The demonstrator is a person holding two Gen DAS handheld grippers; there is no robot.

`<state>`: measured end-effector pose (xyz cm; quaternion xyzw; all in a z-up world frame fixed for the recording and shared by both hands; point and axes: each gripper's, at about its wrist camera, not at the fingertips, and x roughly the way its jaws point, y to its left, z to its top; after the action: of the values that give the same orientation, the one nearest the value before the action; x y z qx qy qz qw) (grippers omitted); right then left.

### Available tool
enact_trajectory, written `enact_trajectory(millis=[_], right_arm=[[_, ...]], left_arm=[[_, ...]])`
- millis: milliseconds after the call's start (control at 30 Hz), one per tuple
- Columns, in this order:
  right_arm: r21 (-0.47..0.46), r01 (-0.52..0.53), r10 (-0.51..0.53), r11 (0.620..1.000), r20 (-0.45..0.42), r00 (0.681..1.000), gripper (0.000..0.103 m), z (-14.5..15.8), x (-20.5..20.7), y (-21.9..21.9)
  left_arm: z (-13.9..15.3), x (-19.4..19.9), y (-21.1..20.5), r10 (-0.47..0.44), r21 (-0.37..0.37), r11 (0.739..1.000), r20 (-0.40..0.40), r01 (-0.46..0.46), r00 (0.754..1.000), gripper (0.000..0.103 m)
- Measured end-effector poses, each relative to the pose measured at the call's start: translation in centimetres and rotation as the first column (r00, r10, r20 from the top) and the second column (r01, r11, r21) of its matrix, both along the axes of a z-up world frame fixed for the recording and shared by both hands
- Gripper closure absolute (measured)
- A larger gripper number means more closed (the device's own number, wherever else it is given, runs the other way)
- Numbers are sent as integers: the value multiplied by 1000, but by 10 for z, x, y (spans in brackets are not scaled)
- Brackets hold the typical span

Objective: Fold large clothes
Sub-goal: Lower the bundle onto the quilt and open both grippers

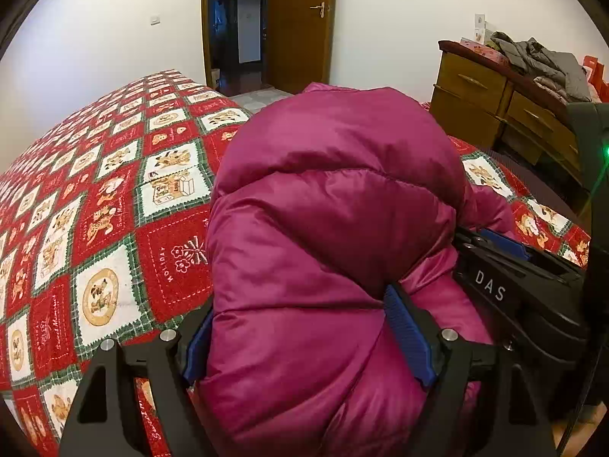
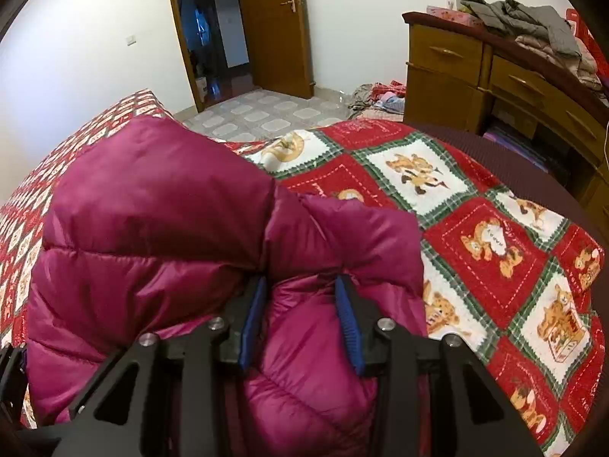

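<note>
Both the left gripper [image 1: 304,327] and right gripper [image 2: 300,316] are pinching thick folds of the puffy magenta jacket [image 1: 327,198], bunched near the bed [image 1: 114,198] edge, probably light, soft and slippery, so gripping deep at quilted seams is looking safest.

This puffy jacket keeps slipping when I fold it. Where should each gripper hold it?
Grip the magenta down jacket at its near bunched edge, from the front, as the left gripper and right gripper do: pinch a quilted roll, not smooth panels.
</note>
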<state>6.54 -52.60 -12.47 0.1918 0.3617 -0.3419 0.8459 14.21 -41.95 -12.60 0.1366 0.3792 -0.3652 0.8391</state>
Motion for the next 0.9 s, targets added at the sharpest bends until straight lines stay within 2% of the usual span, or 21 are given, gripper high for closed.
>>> enact_trajectory(millis=[100, 200, 333, 400, 467, 567, 667, 767, 900], right_arm=[[-28, 5, -5, 1000, -21, 1000, 61, 1, 1, 3], [-48, 14, -16, 999, -29, 999, 59, 1, 0, 5], [-74, 45, -49, 996, -49, 998, 47, 2, 0, 5], [-63, 49, -53, 997, -59, 997, 44, 4, -1, 3], [-46, 50, -53, 998, -68, 996, 37, 6, -4, 0], [-48, 47, -50, 998, -56, 997, 34, 20, -19, 9], [-83, 40, -40, 996, -1, 999, 21, 36, -44, 32], [-114, 16, -13, 993, 26, 1000, 21, 46, -72, 59], [-95, -3, 7, 995, 43, 999, 21, 46, -104, 84]], left_arm=[[0, 1, 3, -11, -8, 1000, -5, 11, 1000, 21], [2, 2, 17, -27, -41, 999, -49, 25, 998, 21], [7, 2, 49, -20, -100, 995, -158, 4, 987, 18], [10, -1, 60, -23, -107, 994, -176, 4, 984, 18], [17, -10, 66, -31, -84, 996, -143, 19, 989, 18], [27, -26, 72, -44, -29, 999, -44, 43, 998, 18], [34, -44, 78, -44, 21, 999, 51, 43, 998, 18], [35, -53, 86, -50, 22, 999, 66, 49, 997, 18], [34, -68, 98, -55, 27, 998, 66, 54, 996, 18]])
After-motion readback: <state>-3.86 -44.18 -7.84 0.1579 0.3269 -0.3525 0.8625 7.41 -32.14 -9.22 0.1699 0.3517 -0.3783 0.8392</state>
